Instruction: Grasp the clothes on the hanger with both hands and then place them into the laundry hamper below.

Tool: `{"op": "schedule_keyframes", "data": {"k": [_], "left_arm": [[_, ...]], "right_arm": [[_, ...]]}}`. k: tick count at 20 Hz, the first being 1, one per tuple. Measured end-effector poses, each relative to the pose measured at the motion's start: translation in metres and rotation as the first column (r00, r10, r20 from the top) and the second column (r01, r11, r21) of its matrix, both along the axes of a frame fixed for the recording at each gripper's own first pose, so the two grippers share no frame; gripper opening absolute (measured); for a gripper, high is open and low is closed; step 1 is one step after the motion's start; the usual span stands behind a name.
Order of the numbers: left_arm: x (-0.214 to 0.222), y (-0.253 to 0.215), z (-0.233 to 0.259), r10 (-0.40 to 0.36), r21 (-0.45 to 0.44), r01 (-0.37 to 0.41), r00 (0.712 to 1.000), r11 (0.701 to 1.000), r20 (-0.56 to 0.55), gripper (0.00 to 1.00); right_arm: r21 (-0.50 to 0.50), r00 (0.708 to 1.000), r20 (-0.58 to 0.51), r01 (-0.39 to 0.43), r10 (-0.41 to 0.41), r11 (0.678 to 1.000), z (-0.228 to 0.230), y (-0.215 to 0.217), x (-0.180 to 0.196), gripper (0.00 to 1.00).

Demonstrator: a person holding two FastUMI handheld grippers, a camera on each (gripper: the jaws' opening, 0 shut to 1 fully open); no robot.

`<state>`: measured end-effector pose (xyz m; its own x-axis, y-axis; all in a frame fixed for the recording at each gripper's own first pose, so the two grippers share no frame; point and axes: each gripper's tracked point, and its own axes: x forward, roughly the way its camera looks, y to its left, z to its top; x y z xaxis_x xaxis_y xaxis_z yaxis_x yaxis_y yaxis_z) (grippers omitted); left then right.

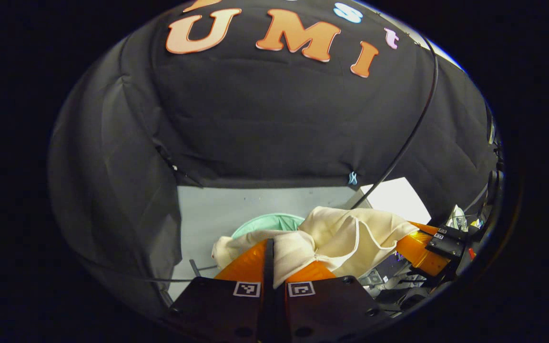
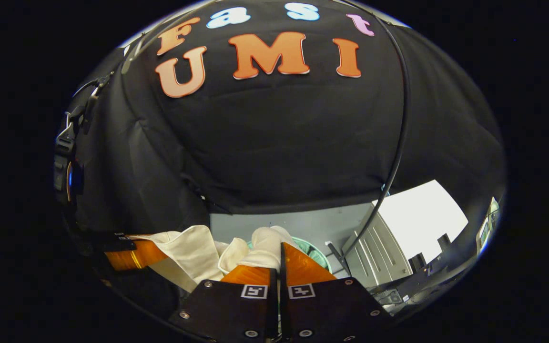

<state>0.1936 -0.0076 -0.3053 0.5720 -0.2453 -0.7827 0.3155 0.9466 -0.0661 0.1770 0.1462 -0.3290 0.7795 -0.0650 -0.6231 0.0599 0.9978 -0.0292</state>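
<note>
One cream garment (image 1: 346,238), bunched. One green laundry hamper (image 1: 267,223) beneath it. Two grippers: the left gripper (image 1: 273,255) and the right gripper (image 2: 280,259), each with two orange fingers and two square black-and-white markers on its body. One black cable (image 1: 408,138) hanging across the wall. One grey floor (image 1: 236,205).

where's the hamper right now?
The green laundry hamper sits on the grey floor under the cream garment, low centre in the left gripper view. In the right gripper view its rim peeks out just right of the right gripper.
</note>
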Motion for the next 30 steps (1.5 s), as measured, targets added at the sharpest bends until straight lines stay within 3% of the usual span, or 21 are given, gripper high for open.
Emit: {"op": "schedule_keyframes", "data": {"k": [8,9,16,17,21,22,23,24,25,27,28,30], "left_arm": [[-0.025,0.02,-0.082,0.013,0.081,0.004,0.979,0.997,-0.204,0.08],[-0.029,0.021,-0.093,0.023,0.093,-0.002,0.974,0.996,-0.227,0.05],[-0.067,0.041,-0.148,0.069,0.132,-0.02,0.921,0.991,-0.382,0.13],[-0.068,0.044,-0.151,0.072,0.149,-0.015,0.919,0.989,-0.388,0.21],[-0.064,0.047,-0.147,0.068,0.176,0.001,0.922,0.984,-0.382,0.69],[-0.067,0.043,-0.145,0.069,0.174,-0.002,0.922,0.985,-0.382,0.87],[-0.067,0.041,-0.143,0.069,0.174,-0.002,0.922,0.985,-0.382,0.81],[-0.071,0.04,-0.142,0.062,0.174,0.007,0.92,0.985,-0.387,0.87],[-0.073,0.04,-0.139,0.055,0.176,0.015,0.921,0.984,-0.385,0.8],[-0.076,0.04,-0.131,0.043,0.171,0.024,0.924,0.985,-0.379,0.81],[-0.08,0.037,-0.127,0.041,0.163,0.022,0.925,0.986,-0.377,0.88],[-0.082,0.039,-0.117,0.048,0.165,0.013,0.932,0.986,-0.358,0.94]], "right_arm": [[-0.019,0.981,-0.19,0.032,-0.035,0.999,-0.092,-0.01,-0.017,0.02],[-0.02,0.977,-0.211,0.037,-0.04,0.999,-0.106,-0.014,-0.019,0.03],[0.011,0.931,-0.353,0.107,-0.096,0.994,-0.179,-0.032,-0.048,0.05],[0.02,0.924,-0.368,0.117,-0.102,0.993,-0.185,-0.032,-0.054,0.08],[0.058,0.925,-0.352,0.172,-0.141,0.983,-0.179,-0.04,-0.055,0.11],[0.065,0.927,-0.342,0.185,-0.152,0.981,-0.172,-0.043,-0.054,0.13],[0.07,0.929,-0.334,0.195,-0.161,0.978,-0.168,-0.048,-0.055,0.18],[0.073,0.93,-0.325,0.202,-0.169,0.977,-0.162,-0.054,-0.053,0.22],[0.071,0.934,-0.312,0.207,-0.176,0.976,-0.156,-0.056,-0.053,0.26],[0.074,0.94,-0.287,0.213,-0.184,0.974,-0.143,-0.061,-0.056,0.36],[0.077,0.943,-0.277,0.216,-0.187,0.973,-0.135,-0.063,-0.057,0.38],[0.078,0.948,-0.258,0.214,-0.187,0.974,-0.122,-0.067,-0.061,0.46]]}}
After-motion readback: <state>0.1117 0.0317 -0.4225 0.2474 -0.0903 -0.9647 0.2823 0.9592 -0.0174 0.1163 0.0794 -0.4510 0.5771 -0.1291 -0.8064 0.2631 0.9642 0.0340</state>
